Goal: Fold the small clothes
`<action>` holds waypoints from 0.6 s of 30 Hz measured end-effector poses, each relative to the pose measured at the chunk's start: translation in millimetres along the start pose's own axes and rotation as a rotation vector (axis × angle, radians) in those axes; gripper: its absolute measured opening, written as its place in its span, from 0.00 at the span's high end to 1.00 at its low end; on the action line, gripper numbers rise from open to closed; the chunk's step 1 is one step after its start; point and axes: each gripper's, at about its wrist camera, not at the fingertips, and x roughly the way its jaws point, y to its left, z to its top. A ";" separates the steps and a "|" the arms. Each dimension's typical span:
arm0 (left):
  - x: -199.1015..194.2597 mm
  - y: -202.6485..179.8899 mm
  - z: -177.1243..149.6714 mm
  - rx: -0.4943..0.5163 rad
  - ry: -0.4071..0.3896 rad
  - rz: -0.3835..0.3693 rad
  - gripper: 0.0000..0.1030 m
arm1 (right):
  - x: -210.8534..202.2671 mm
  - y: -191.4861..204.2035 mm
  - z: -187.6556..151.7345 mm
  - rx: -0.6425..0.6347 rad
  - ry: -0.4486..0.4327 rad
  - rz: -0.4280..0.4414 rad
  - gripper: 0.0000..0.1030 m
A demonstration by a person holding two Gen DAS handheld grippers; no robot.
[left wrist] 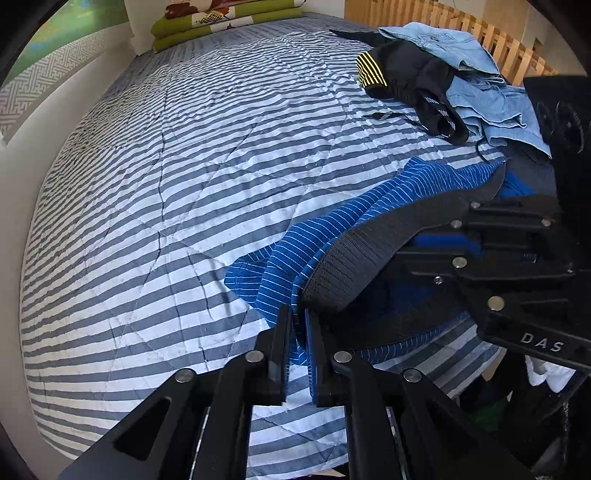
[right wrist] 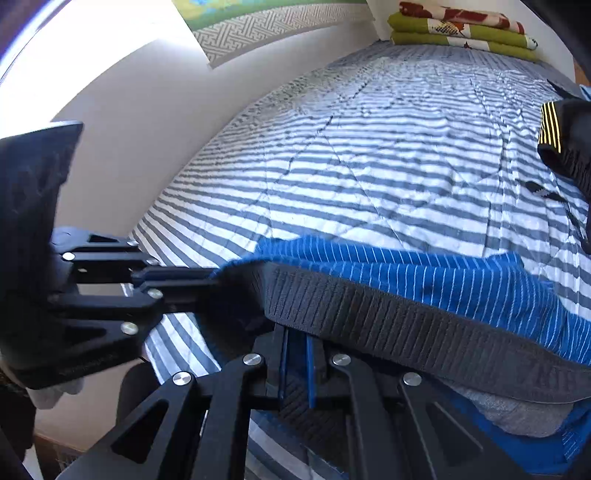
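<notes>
— Right under your lenses, both pairs of fingers are pinched shut on cloth: your left gripper (left wrist: 299,332) on the edge of the blue striped underwear (left wrist: 314,236), your right gripper (right wrist: 297,345) on its grey waistband (right wrist: 369,314).

— And past them?

— You have the striped quilt (left wrist: 147,184) filling most of both views, then the pile of denim and black clothes (left wrist: 443,74) to your right, well apart from your garment. The underwear hangs between your two grippers, partly lifted, its far side trailing on the quilt.

— What could spoil it from here?

— You hold thin edges only. If you pull your hands apart too hard, I judge the waistband could slip from one grip and the piece would drop in a heap. If you lower it slack, it may bunch instead of lying flat.

— Which way does it run?

— Your waistband stretches gripper to gripper, so its long axis lies left to right across you, with the legs pointing away toward the folded blankets (right wrist: 461,29)
</notes>
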 end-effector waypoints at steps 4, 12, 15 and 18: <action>-6.6 -14.8 0.2 0.046 -0.042 0.004 0.53 | -6.1 6.6 13.4 -0.046 -0.014 -0.008 0.93; 0.6 -29.1 18.7 0.050 -0.082 0.031 0.52 | -6.1 -13.6 34.1 0.074 -0.024 0.144 0.93; 16.6 -28.0 32.1 0.035 -0.078 0.042 0.55 | -2.9 -25.9 40.6 0.119 -0.018 0.175 0.93; 37.9 -23.0 45.1 -0.008 -0.050 0.036 0.66 | 0.3 -40.3 44.0 0.164 -0.008 0.196 0.93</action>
